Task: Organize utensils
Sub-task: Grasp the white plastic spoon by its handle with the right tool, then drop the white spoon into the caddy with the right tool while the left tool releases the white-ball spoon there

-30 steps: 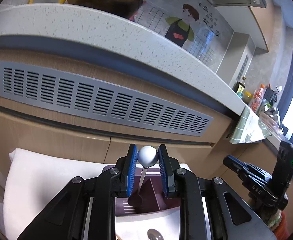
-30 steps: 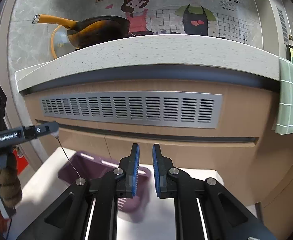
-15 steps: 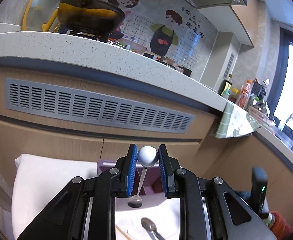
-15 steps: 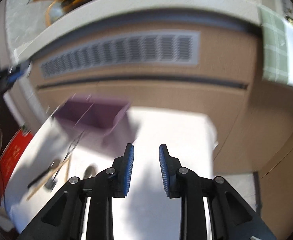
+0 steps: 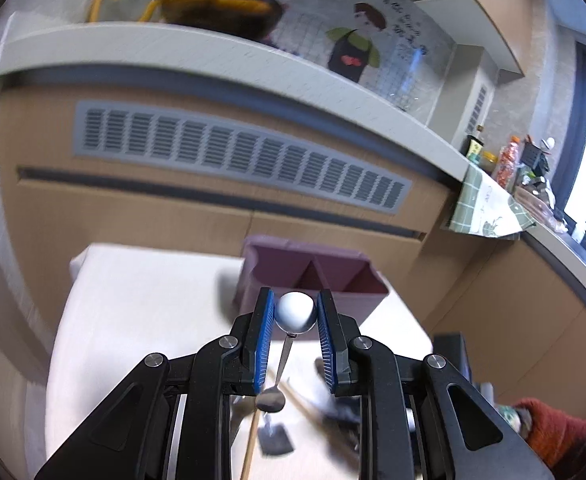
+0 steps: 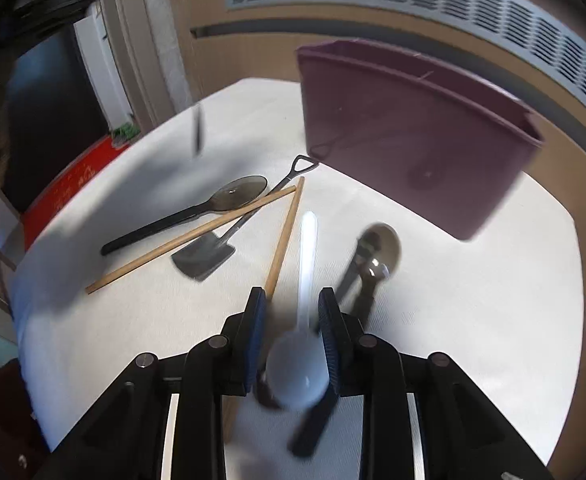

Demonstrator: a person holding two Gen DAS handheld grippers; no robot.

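My left gripper is shut on a small metal spoon with a white ball end; the spoon hangs bowl down above the white table, in front of the purple divided holder. My right gripper is open, low over the table, its jaws either side of a clear white plastic spoon lying there. The purple holder stands beyond it. Two wooden chopsticks, a black plastic spoon, a small shovel-shaped spoon and a metal scoop lie on the table.
A wooden cabinet front with a grey vent stands behind the table under a white counter. A red box sits below the table's left edge. The left gripper's hanging spoon shows blurred in the right wrist view.
My right gripper has tilted down and dropped toward the table, over the clear plastic spoon. My left gripper has pulled back from the holder, still holding the ball-end spoon.
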